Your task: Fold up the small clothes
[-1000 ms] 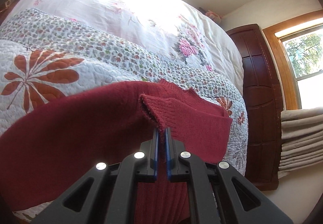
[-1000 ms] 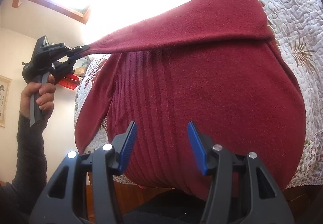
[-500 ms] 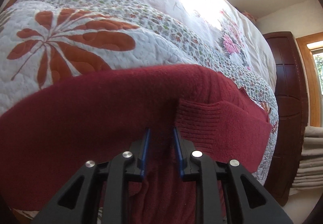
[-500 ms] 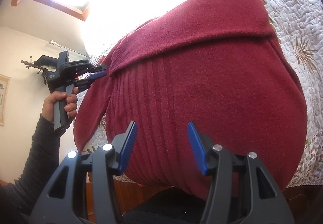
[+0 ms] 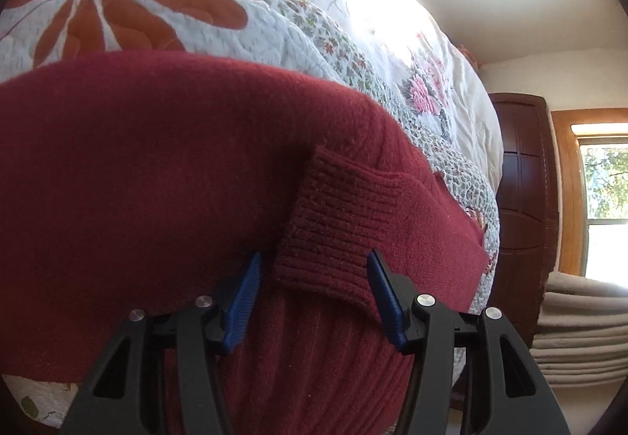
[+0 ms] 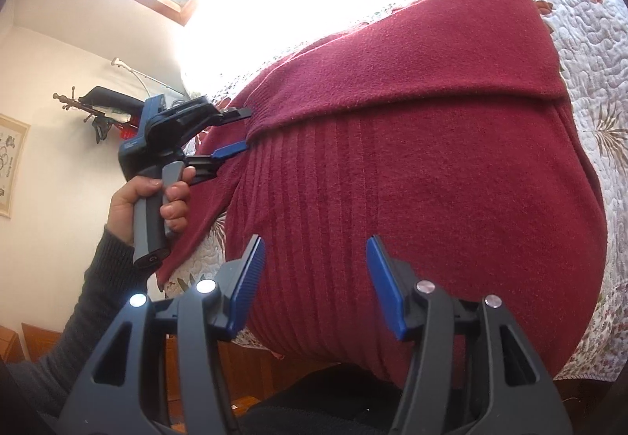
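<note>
Both our left gripper [image 5: 312,297] and right gripper [image 6: 312,287] gape empty; maroon knit sweater [image 6: 412,168] looks soft and floppy, so we'd pinch the ribbed cuff [image 5: 337,227].

Left gripper [image 5: 314,297]: black frame, blue ribbed pads, silver screw heads, grey pistol handle. Right gripper [image 6: 316,287]: same build, black with blue pads, four silver screws. Hand [image 6: 151,199]; dark grey ribbed sleeve [image 6: 90,293].

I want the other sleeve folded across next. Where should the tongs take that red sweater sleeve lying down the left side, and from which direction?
Grip the loose sleeve near its lower end, coming in from the left, off the quilt. It lies flat and apart from the ribbed body of the sweater, so its outer edge is free to pinch.
</note>
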